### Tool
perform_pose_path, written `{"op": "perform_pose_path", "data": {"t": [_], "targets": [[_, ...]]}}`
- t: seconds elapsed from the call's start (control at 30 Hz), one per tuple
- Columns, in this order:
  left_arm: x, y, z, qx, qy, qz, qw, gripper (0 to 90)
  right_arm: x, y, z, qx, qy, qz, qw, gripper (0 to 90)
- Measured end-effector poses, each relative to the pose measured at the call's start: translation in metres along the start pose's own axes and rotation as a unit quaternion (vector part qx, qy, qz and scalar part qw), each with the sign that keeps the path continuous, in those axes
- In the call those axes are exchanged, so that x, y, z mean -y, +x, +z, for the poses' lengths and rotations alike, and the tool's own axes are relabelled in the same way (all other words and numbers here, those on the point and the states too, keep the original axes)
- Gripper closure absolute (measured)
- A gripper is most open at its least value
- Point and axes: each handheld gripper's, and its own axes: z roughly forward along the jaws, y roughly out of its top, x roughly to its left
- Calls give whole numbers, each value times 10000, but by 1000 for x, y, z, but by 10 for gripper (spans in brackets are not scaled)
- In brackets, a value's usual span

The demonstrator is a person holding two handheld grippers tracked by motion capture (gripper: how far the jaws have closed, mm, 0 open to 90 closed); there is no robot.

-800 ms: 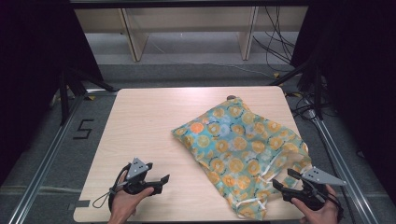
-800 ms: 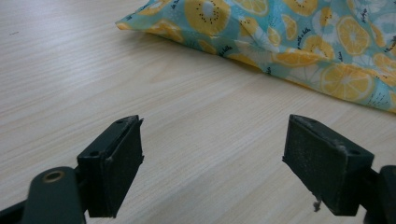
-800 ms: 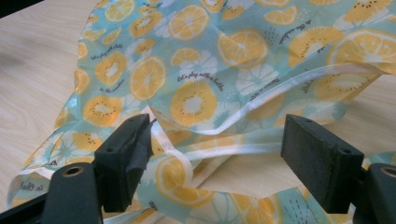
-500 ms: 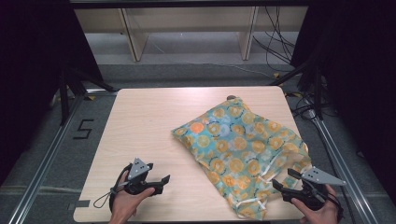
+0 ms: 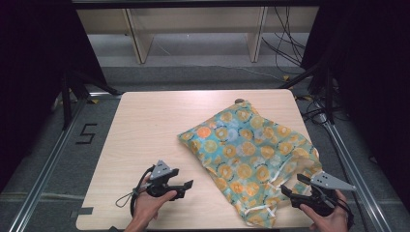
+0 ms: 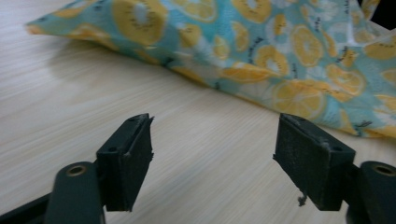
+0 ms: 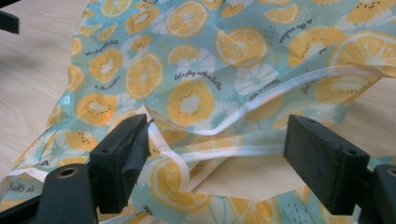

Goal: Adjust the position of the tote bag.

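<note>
High view: a teal fabric bag printed with orange citrus slices (image 5: pixel 249 157) lies flat on the right half of the pale wooden tabletop (image 5: pixel 154 125), its white-trimmed opening at the near edge. The left tongs (image 5: pixel 186 186) sit low over bare wood just left of the bag, jaws spread wide with nothing between them. The right tongs (image 5: pixel 287 193) are at the bag's near right corner, jaws also wide apart; in the right gripper view the white-trimmed hem (image 7: pixel 261 102) lies between them, unpinched.
</note>
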Motion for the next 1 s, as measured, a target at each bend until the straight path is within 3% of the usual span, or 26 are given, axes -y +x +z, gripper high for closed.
{"op": "perform_pose_path", "data": {"t": [0.03, 0.07, 0.17, 0.3, 0.37, 0.4, 0.47, 0.5, 0.63, 0.77, 0.8, 0.83, 0.87, 0.93, 0.97, 1.0], "targets": [[-1, -4, 5, 93, 74, -2, 9999, 282, 0, 2, -1, -30, -1, 104, 9999, 237], [-3, -10, 10, 194, 87, -36, 9998, 300, 0, 0, -1, 16, -43, -80, 10000, 237], [-7, -24, 27, 459, 191, 31, 9988, 318, 0, 0, -2, 25, -30, -50, 10000, 238], [-11, -35, 43, 526, 264, 174, 9981, 311, 0, 1, -2, 12, 20, 0, 10000, 240], [-13, -38, 53, 421, 291, 126, 9986, 298, 0, 1, -2, 9, 14, -47, 10000, 241], [-14, -39, 60, 381, 294, -22, 9988, 295, 0, 1, -2, -6, 30, -39, 10000, 242], [-17, -38, 66, 369, 273, 5, 9989, 290, 0, 1, -2, -8, 31, -37, 10000, 243], [-17, -40, 68, 301, 256, -78, 9992, 288, 0, 1, -2, -6, 25, -43, 10000, 243], [-20, -40, 75, 147, 426, 151, 9989, 289, 0, 1, -3, -16, 51, -59, 10000, 244], [-19, -40, 84, 6, 441, 69, 9990, 290, 0, 1, -2, -15, 53, -107, 9999, 245], [-21, -40, 88, -32, 549, 129, 9984, 288, 0, 2, -2, -19, 76, -95, 9999, 246], [-20, -42, 91, -126, 473, 157, 9987, 289, 0, 2, -2, -26, 81, -83, 9999, 246], [-21, -42, 94, -129, 460, 189, 9987, 290, 0, 5, -3, -41, 166, 128, 9998, 246], [-21, -46, 100, -163, 418, 236, 9987, 301, 0, 5, -3, -37, 171, 111, 9998, 246], [-21, -47, 102, -139, 510, 405, 9978, 341, 0, 2, -2, -53, 121, -23, 9999, 247], [-21, -48, 104, -200, 486, 522, 9973, 404, 0, 3, -2, -28, 123, -10, 9999, 247]]}}
